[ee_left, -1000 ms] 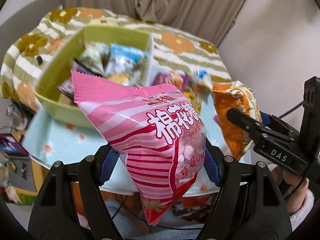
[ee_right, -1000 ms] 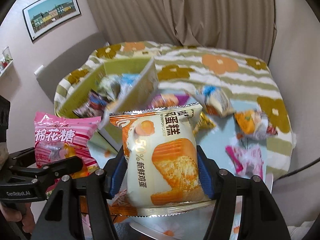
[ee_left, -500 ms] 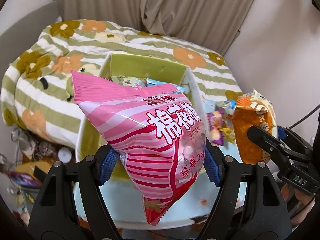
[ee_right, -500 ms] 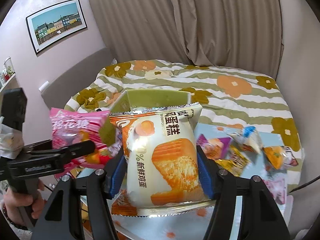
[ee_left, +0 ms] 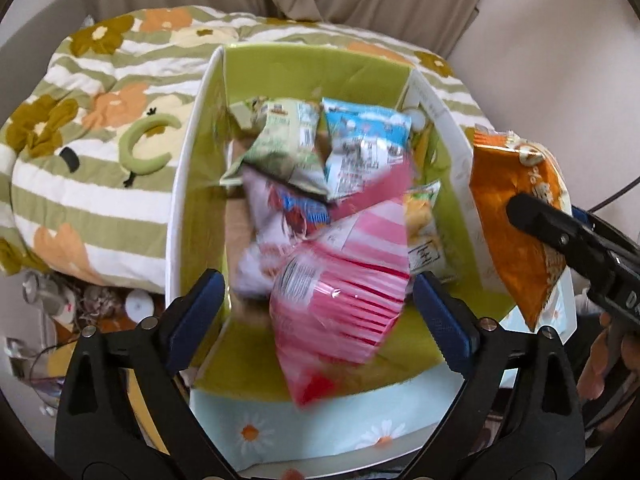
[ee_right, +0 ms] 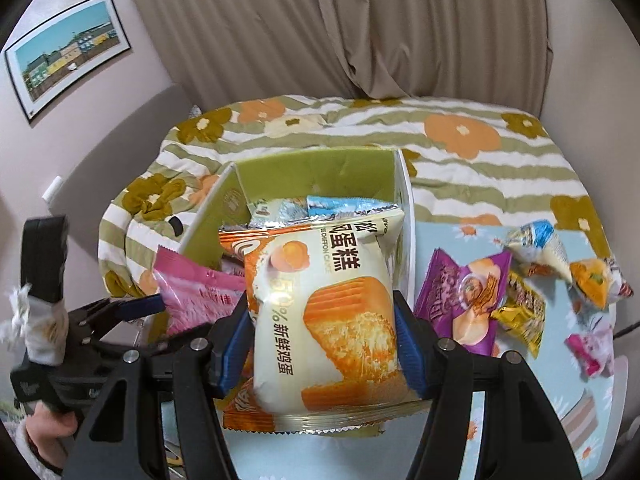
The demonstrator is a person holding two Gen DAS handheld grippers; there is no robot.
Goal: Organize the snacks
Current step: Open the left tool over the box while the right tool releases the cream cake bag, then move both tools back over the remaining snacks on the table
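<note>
A green box [ee_left: 200, 184] with white outer walls stands on the table and holds several snack packs. My left gripper [ee_left: 316, 316] is open over its near end. The pink striped marshmallow bag [ee_left: 344, 280] is blurred, loose between the jaws, tipping into the box. It also shows in the right wrist view [ee_right: 192, 288]. My right gripper [ee_right: 324, 344] is shut on an orange and cream cake pack [ee_right: 324, 312], held just to the right of the box [ee_right: 312, 168]. This pack shows at the right in the left wrist view [ee_left: 516, 224].
Several small snack packs lie on the light blue daisy tablecloth [ee_right: 460, 220] right of the box, among them a purple pack [ee_right: 460, 300] and a yellow one [ee_right: 520, 308]. A striped flower blanket [ee_right: 460, 136] lies behind. Curtains hang at the back.
My left gripper moved over the box and opened, letting go of the pink marshmallow bag, which drops into the box. My right gripper came closer to the box with the cake pack.
</note>
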